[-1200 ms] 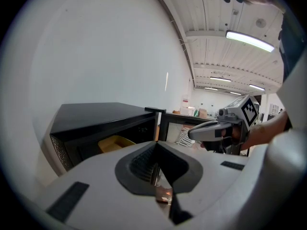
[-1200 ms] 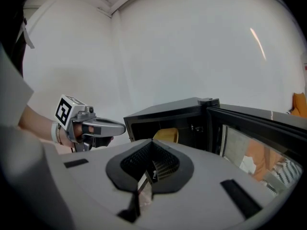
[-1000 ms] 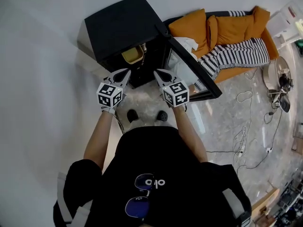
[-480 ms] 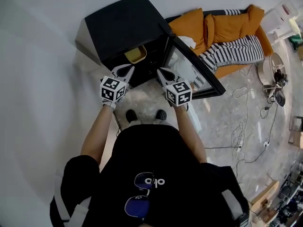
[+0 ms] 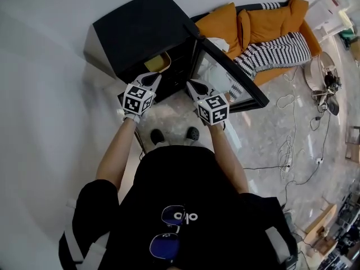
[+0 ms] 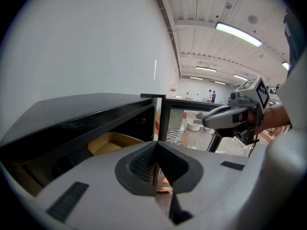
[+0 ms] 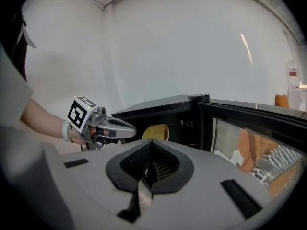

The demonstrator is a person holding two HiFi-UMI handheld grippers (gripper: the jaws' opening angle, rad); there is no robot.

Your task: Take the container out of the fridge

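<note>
A black mini fridge stands against the wall with its glass door swung open to the right. A yellow container sits on a shelf inside, partly hidden by the fridge top. The same container shows in the left gripper view, and the container is also in the right gripper view. My left gripper is shut and empty, just in front of the opening, close to the container. My right gripper is shut and empty, beside the door's inner edge. Each gripper shows in the other's view: the right, the left.
An orange sofa with a striped blanket stands behind the open door. Cables trail over the marble floor at the right. A white wall runs along the left. The person's shoes are just before the fridge.
Both grippers have moved forward, closer to the fridge opening, the left one nearer the yellow container. Both stay shut.
</note>
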